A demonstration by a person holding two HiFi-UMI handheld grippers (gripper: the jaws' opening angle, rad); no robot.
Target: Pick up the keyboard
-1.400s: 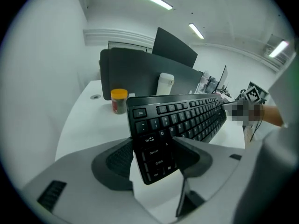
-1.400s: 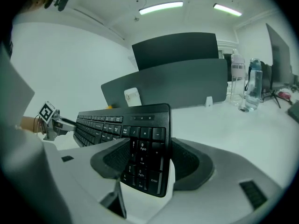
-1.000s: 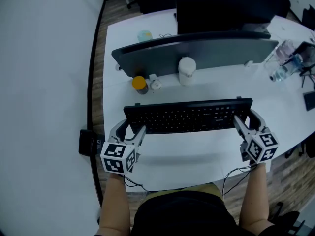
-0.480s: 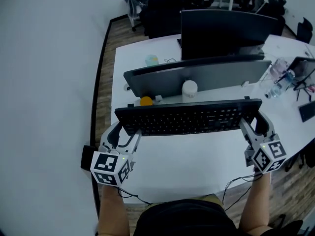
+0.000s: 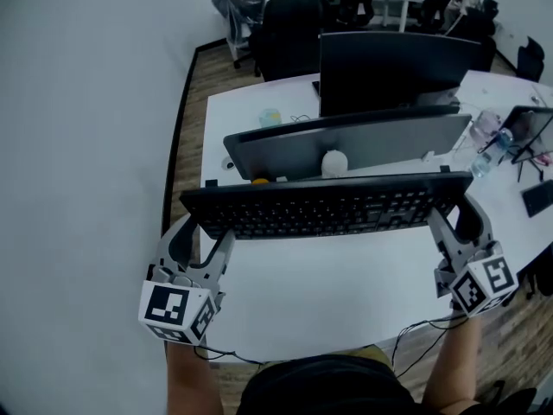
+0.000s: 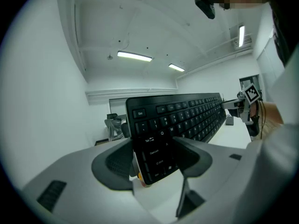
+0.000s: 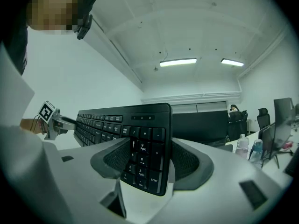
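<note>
A long black keyboard (image 5: 321, 207) hangs in the air above the white desk (image 5: 337, 292), held by both ends. My left gripper (image 5: 204, 233) is shut on its left end, with the jaws pressing across the Tab and Caps Lock keys (image 6: 154, 153). My right gripper (image 5: 454, 225) is shut on the right end, jaws clamped over the number pad (image 7: 142, 164). In each gripper view the keyboard (image 6: 187, 118) stretches away towards the other gripper (image 7: 49, 118), keys facing the person.
Behind the keyboard stands a grey divider panel (image 5: 354, 141) with a white pot (image 5: 334, 162) and a yellow-lidded jar (image 5: 259, 180) at its foot. A dark monitor (image 5: 393, 59) rises behind. Water bottles (image 5: 488, 145) and a tablet on a stand sit at the right. Office chairs (image 5: 289, 20) stand beyond.
Both grippers have risen with the keyboard, which has left the desk and now covers the foot of the divider. The head view has tilted up towards the room.
</note>
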